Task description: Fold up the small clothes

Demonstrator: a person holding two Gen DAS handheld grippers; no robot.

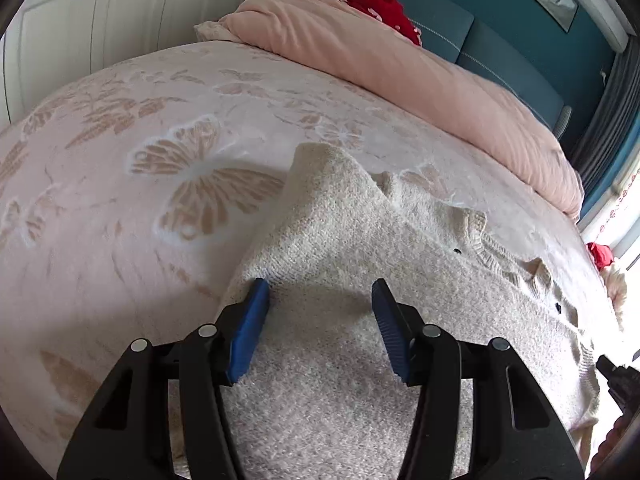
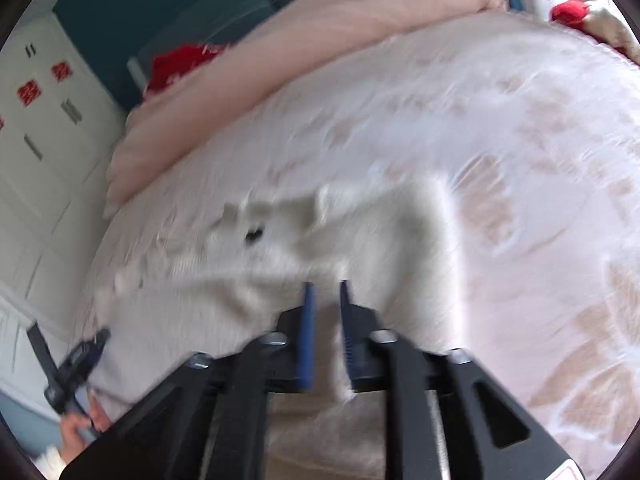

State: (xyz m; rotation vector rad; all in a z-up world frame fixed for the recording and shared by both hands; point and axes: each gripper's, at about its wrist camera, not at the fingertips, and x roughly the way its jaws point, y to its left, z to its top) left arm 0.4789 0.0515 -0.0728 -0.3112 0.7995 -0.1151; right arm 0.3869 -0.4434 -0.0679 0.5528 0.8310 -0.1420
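Note:
A cream knitted sweater (image 1: 360,264) with small dark buttons lies on the pink bed; one sleeve is folded over its body. My left gripper (image 1: 320,292) is open, its blue pads just above the sweater, the left pad by the folded edge. In the blurred right wrist view the same sweater (image 2: 288,248) lies ahead. My right gripper (image 2: 326,286) has its blue pads close together with cream fabric between them. The left gripper (image 2: 76,364) shows at the lower left of the right wrist view.
The bed cover (image 1: 140,168) is pink with butterfly patterns. A rolled pink duvet (image 1: 400,68) lies along the far side with a red garment (image 1: 376,4) behind it. Another red item (image 1: 600,254) sits at the right edge. White wardrobe doors (image 1: 100,20) stand beyond.

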